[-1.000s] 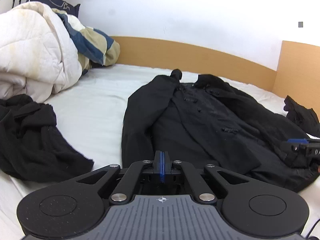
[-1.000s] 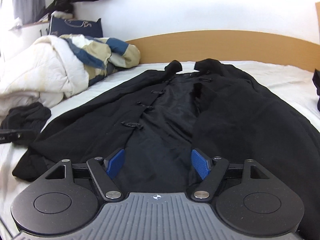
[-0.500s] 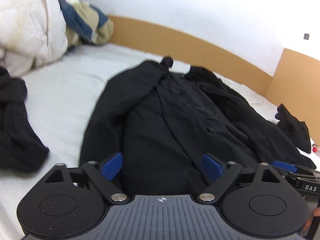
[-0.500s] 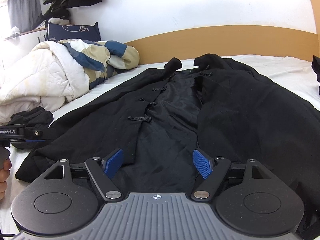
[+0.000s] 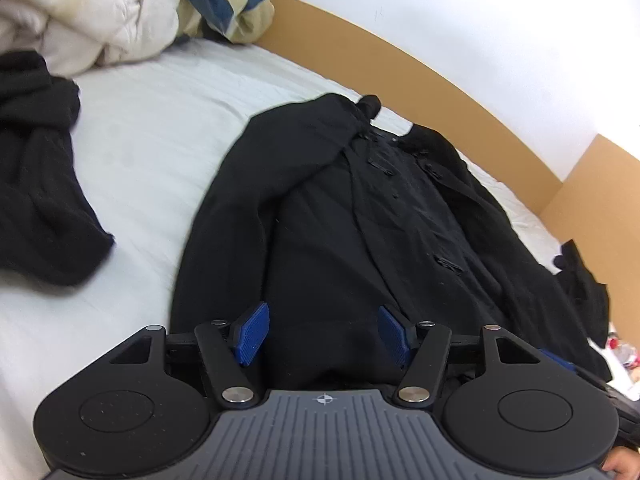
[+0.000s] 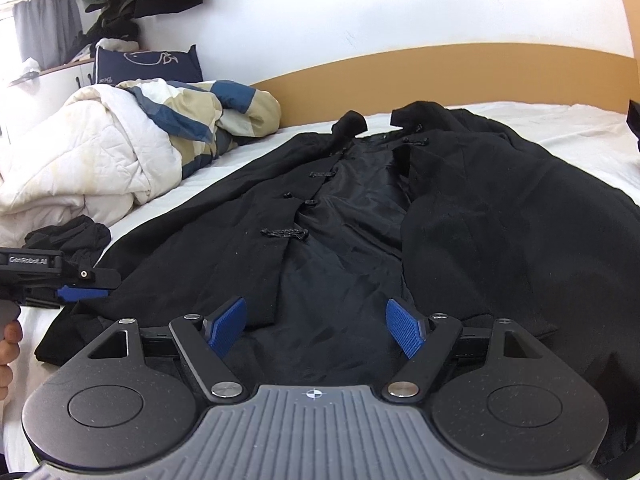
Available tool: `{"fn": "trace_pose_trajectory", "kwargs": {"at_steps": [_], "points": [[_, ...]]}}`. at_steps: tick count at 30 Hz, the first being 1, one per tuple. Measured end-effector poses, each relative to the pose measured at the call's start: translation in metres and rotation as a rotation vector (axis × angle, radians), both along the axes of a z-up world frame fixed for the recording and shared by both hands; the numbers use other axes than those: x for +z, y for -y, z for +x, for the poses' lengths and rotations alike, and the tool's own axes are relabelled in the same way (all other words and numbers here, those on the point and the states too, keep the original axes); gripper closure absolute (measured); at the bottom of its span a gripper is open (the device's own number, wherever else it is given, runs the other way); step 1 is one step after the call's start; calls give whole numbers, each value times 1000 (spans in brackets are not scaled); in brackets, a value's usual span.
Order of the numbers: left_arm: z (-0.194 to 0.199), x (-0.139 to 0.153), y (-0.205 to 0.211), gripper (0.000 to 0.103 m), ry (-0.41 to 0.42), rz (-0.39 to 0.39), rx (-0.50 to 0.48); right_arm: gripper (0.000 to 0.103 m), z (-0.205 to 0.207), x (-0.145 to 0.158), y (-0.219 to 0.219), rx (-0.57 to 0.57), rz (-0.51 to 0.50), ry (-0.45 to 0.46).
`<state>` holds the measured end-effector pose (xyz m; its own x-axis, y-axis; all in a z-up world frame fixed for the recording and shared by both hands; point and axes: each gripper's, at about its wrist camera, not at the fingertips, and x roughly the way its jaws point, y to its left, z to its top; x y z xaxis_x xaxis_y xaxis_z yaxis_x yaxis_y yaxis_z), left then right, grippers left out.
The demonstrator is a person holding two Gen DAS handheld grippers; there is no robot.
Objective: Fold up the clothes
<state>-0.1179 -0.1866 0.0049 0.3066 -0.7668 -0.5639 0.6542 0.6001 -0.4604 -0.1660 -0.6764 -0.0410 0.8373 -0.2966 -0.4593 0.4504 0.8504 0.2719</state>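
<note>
On the white bed (image 6: 560,128), a black coat (image 6: 500,220) is being spread flat, front open. Above its bottom edge, the left gripper (image 5: 324,332) and right gripper (image 6: 316,326) are being held open, with nothing gripped.

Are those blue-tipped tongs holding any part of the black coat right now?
No, nothing is held. The left tongs and the right tongs both stand open above the black coat, with no cloth pinched between their blue tips.

Coat (image 6: 500,240) hem hidden behind gripper body; duvet (image 5: 92,12) cut off at frame edge
</note>
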Motion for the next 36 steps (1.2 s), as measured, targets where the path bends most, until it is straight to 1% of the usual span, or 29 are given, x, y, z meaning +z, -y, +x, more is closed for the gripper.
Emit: {"fn": "trace_pose_trajectory", "kwargs": {"at_steps": [1, 2, 3, 4, 5, 6, 11, 13, 14, 15, 16, 17, 18, 19, 20, 23, 24, 25, 26, 28, 29, 30, 32, 33, 35, 36], "points": [[-1, -1, 3, 45, 2, 5, -6, 24, 1, -1, 1, -7, 9, -6], [-3, -1, 7, 61, 11, 13, -9, 24, 1, -2, 1, -11, 15, -9], [-5, 0, 11, 83, 13, 18, -17, 24, 1, -2, 0, -12, 14, -9], [-5, 0, 14, 93, 4, 9, -30, 24, 0, -2, -1, -14, 10, -7], [-6, 0, 15, 102, -10, -5, -41, 24, -1, -1, -2, -16, 5, -3], [-7, 0, 15, 103, -9, -19, -43, 24, -2, -1, -3, -18, -1, 1], [-13, 10, 0, 103, 3, -99, -51, 24, -6, 1, -8, -23, -20, 14], [-15, 11, -7, 103, 18, -80, -57, 24, -5, 2, -9, -19, -24, 6], [-16, 12, -11, 103, 35, -60, -32, 24, -4, 3, -10, -17, -27, 1], [-17, 12, -17, 100, 58, -46, 0, 24, -3, 3, -10, -16, -31, -3], [-15, 14, -23, 97, 63, -49, 12, 24, -3, 3, -10, -15, -32, -5], [-13, 14, -29, 92, 60, -59, 17, 24, -3, 3, -10, -14, -30, -4], [-9, 14, -33, 81, 53, -62, 24, 24, -3, 3, -10, -15, -28, -4], [-6, 14, -37, 75, 43, -64, 32, 24, -2, 2, -10, -16, -25, -6], [-2, 11, -38, 73, 30, -59, 44, 23, 0, 2, -9, -16, -21, -11], [9, 0, -32, 72, -76, -57, 32, 23, 5, 0, -9, -10, -16, -38], [11, -2, -30, 70, -94, -53, 31, 23, 6, 0, -10, -3, -17, -44], [12, -2, -28, 68, -102, -46, 34, 24, 7, 0, -10, 4, -19, -47], [13, -3, -26, 64, -111, -39, 37, 23, 7, 0, -11, 9, -23, -45], [13, -3, -22, 61, -125, -36, 36, 23, 7, 0, -12, 17, -29, -41], [14, -3, -23, 57, -133, -38, 55, 23, 7, 0, -12, 18, -28, -40], [14, -2, -25, 55, -142, -41, 83, 23, 6, 0, -12, 17, -25, -41], [17, -1, -33, 55, -146, -49, 134, 23, 6, -1, -11, 4, -21, -41], [18, -1, -34, 54, -149, -45, 132, 22, 6, -1, -10, -5, -17, -39], [20, -2, -35, 54, -172, -31, 94, 21, 4, -1, -7, -10, -2, -31], [18, -2, -36, 53, -172, -26, 94, 20, 4, -1, -6, -12, 6, -28]]}}
